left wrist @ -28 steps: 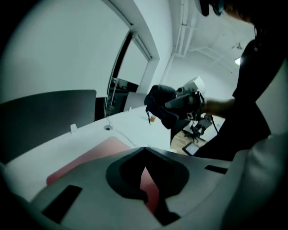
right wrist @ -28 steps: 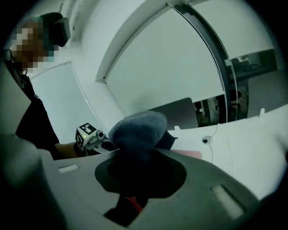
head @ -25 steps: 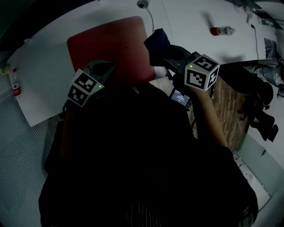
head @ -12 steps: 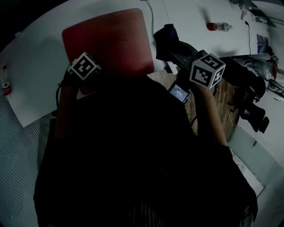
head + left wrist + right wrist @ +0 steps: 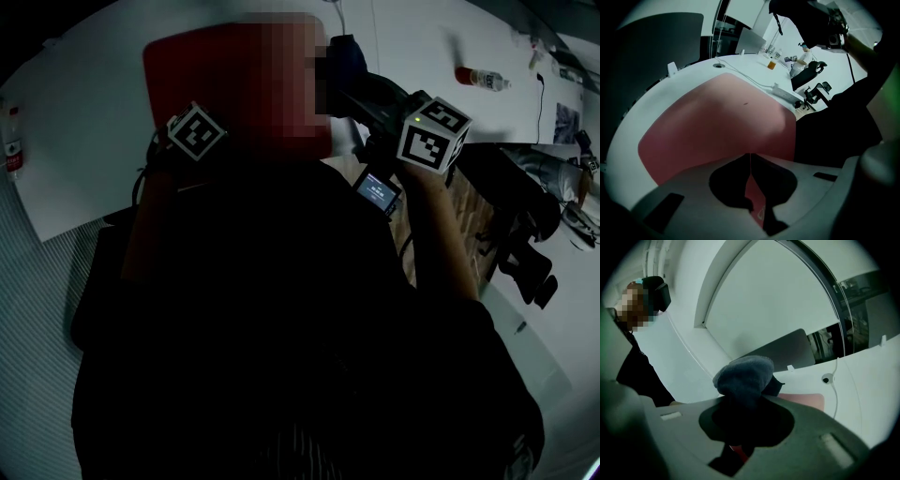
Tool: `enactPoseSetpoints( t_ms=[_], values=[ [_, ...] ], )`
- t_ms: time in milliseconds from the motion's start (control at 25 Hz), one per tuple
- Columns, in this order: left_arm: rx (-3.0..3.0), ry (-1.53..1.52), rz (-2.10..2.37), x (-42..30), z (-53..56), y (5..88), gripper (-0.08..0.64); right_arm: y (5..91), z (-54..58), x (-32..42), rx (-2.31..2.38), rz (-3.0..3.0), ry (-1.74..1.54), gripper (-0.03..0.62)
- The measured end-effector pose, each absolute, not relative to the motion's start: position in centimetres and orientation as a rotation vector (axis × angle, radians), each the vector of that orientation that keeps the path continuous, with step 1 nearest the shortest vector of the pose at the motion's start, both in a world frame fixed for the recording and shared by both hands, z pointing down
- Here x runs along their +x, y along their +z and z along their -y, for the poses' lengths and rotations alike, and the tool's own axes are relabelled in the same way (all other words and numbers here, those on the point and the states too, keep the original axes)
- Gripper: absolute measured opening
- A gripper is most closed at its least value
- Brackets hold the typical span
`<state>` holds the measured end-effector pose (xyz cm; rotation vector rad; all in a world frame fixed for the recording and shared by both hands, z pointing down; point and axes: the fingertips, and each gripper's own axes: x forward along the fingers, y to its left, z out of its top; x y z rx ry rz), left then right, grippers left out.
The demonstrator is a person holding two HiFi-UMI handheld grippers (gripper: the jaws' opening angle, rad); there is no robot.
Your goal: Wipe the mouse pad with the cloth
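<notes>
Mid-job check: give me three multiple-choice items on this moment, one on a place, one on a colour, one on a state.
1. Where is the dark blue fuzzy cloth?
A flat on the pad
B in the right gripper
C on the floor

2. What colour is the rounded rectangular mouse pad?
A green
B black
C red

3. How do the jaws of the left gripper stand?
A together
B wide apart
C clamped on a bottle

Key:
1 B: the right gripper view shows the cloth bunched between its jaws.
2 C: it reads red against the white table.
3 A: the left gripper view shows only a thin slit between them.
</notes>
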<state>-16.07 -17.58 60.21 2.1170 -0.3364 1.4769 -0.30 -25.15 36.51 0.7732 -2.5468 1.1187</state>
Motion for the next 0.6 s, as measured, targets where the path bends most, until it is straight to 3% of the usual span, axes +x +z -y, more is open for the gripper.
enactPoseSetpoints(
  t_ms=[600],
  values=[
    [2.026, 1.454, 0.423, -12.8, 18.8, 62.2, 0.008, 43.0, 26.4, -0.1, 0.560, 2.493, 1.135, 0.067]
  ],
)
